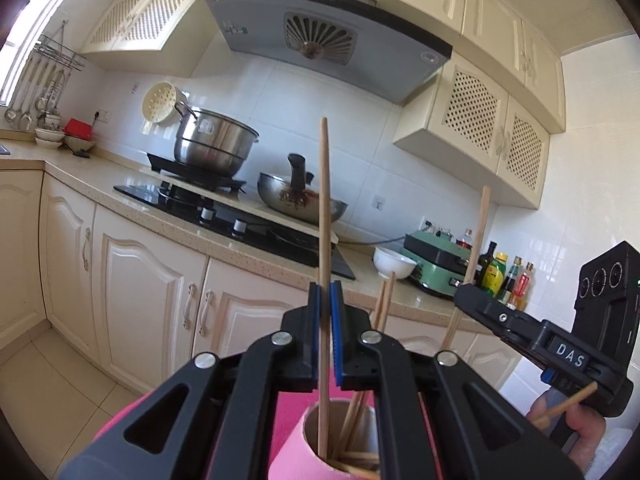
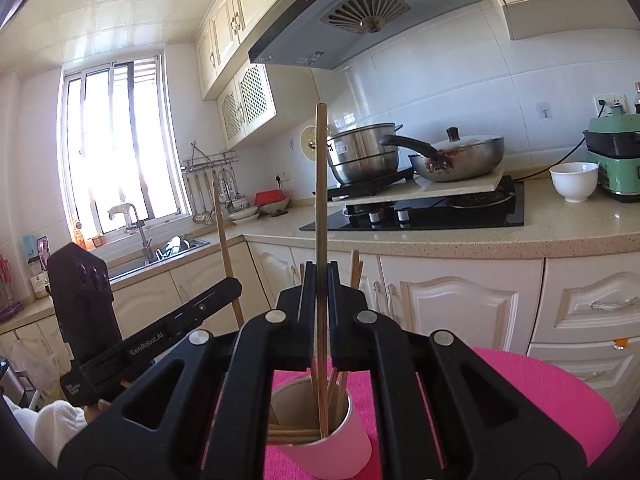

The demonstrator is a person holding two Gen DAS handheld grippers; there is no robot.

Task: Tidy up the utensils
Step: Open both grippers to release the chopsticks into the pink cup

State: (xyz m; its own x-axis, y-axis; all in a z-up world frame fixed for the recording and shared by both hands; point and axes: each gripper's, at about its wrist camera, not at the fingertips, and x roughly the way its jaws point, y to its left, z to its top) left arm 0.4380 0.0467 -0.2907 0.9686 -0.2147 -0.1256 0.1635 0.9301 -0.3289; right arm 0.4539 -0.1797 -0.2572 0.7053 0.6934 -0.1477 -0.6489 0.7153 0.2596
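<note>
Chopsticks, light and stiff: my left gripper (image 1: 325,300) is pinching one chopstick (image 1: 324,200) mid-shaft at frame centre. My right gripper (image 2: 320,280) is pinching another chopstick (image 2: 321,184) over the cup (image 2: 344,444).

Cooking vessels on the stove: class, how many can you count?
2. A steel stockpot stands at the back left; a wok with a black handle sits to its right on a board.
</note>
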